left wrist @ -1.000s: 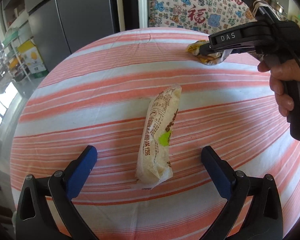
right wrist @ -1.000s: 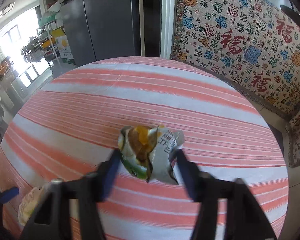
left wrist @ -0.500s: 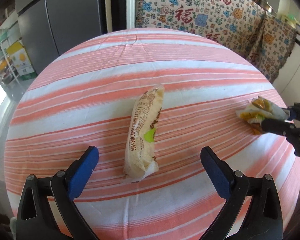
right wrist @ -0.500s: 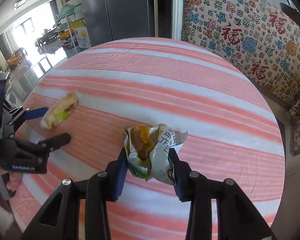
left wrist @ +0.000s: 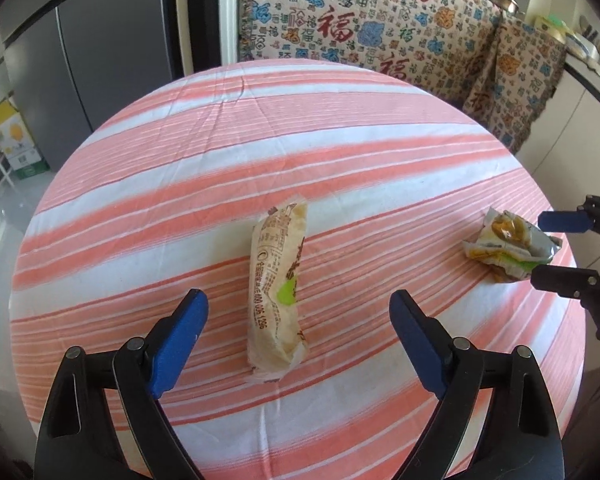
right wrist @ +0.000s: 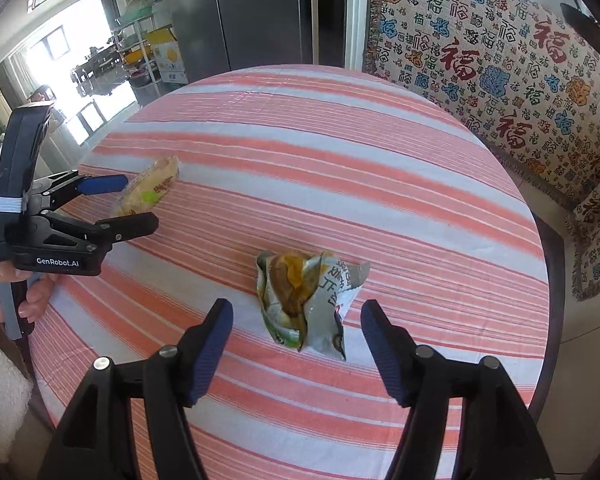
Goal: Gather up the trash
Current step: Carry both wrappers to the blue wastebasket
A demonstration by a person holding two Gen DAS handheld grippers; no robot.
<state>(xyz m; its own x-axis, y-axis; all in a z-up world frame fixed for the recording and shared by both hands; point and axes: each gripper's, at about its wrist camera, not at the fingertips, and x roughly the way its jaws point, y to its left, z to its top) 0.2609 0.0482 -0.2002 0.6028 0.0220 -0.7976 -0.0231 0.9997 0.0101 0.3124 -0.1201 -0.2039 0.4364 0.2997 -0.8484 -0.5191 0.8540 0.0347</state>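
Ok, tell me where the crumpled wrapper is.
The crumpled wrapper lies on the striped tablecloth, between the right gripper's open jaws, unpinched.

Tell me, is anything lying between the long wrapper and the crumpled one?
No. In the left wrist view, only bare striped tablecloth separates long wrapper from crumpled wrapper.

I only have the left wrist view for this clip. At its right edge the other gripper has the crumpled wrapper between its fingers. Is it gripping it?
Observer: No. In the right wrist view the right gripper has just been opening. Gaps show between both pads and the crumpled wrapper, which lies on the tablecloth.
Operator: Any marking on my gripper?
Observer: The left gripper, which has just been closing around the long packet without touching it, reads GenRobot.AI on its body.
Operator: Who holds it?
Observer: A hand grips its handle at the left edge.
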